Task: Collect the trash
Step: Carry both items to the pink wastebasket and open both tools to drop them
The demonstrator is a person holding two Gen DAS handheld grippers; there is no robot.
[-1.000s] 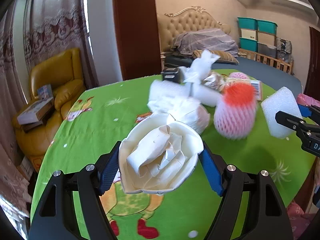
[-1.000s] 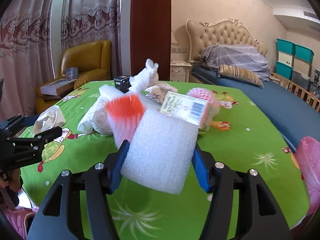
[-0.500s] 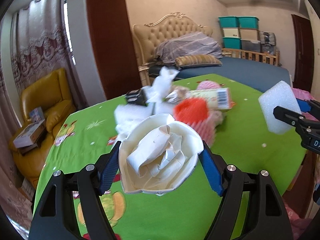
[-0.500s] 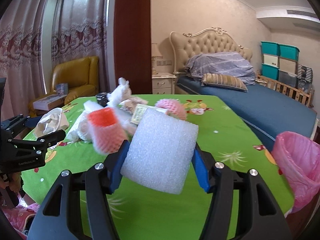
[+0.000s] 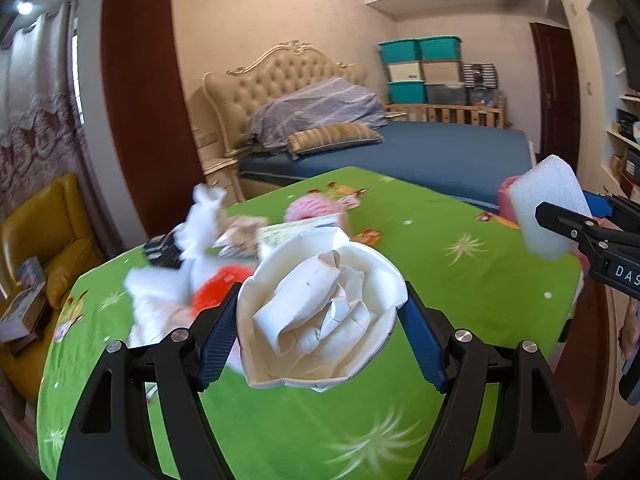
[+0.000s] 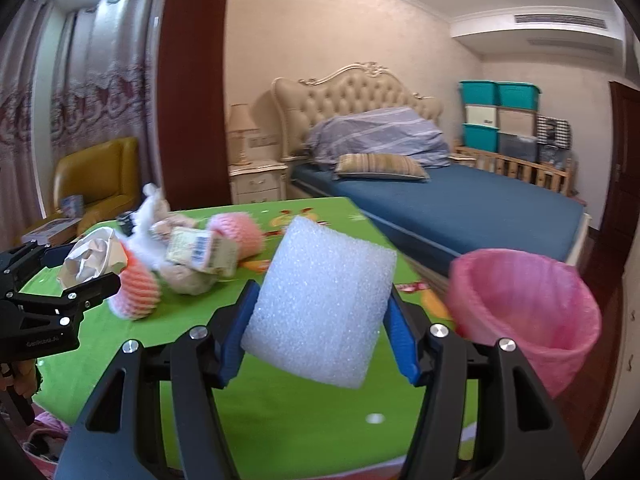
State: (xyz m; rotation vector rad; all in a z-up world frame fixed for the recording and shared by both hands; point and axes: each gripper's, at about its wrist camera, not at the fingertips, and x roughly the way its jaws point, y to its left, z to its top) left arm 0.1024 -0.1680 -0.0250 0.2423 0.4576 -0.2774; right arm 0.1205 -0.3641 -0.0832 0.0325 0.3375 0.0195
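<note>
Left wrist view: one left hand-held gripper (image 5: pixel 322 330) fills the lower frame, its two blue pads pressed on either side of one white paper cup (image 5: pixel 320 312) stuffed with crumpled white paper. The cup sits squarely between the pads, above the green surface (image 5: pixel 460 280), its open mouth facing the camera and its long axis running away along the fingers. Behind it on the surface lies a blurred heap of trash: one orange-red foam fruit net (image 5: pixel 216 292), one pink foam net (image 5: pixel 308 208), one printed carton (image 5: pixel 296 230) lying flat, and white wrapping (image 5: pixel 200 216) rising from the pile. At the right edge, one right hand-held gripper (image 5: pixel 560 220) holds one white foam block (image 5: pixel 546 212) in the air beyond the surface's far corner.

Right wrist view: the right hand-held gripper (image 6: pixel 320 316) is closed on the single white foam block (image 6: pixel 320 304), one blue pad on each side face. The block is tilted, its top leaning left, its broad face towards the camera. Just right of it and beyond the edge of the surface (image 6: pixel 280 408) stands one bin lined with a pink bag (image 6: pixel 528 308), mouth up and open. At the left, the left hand-held gripper (image 6: pixel 86 266) grips the paper cup (image 6: pixel 94 258) from the side, the cup tipped with its mouth towards the right. Near it lie the orange-red net (image 6: pixel 138 290), the pink net (image 6: pixel 236 234) and the barcode carton (image 6: pixel 200 252). One bed (image 6: pixel 460 200) lies behind.
</note>
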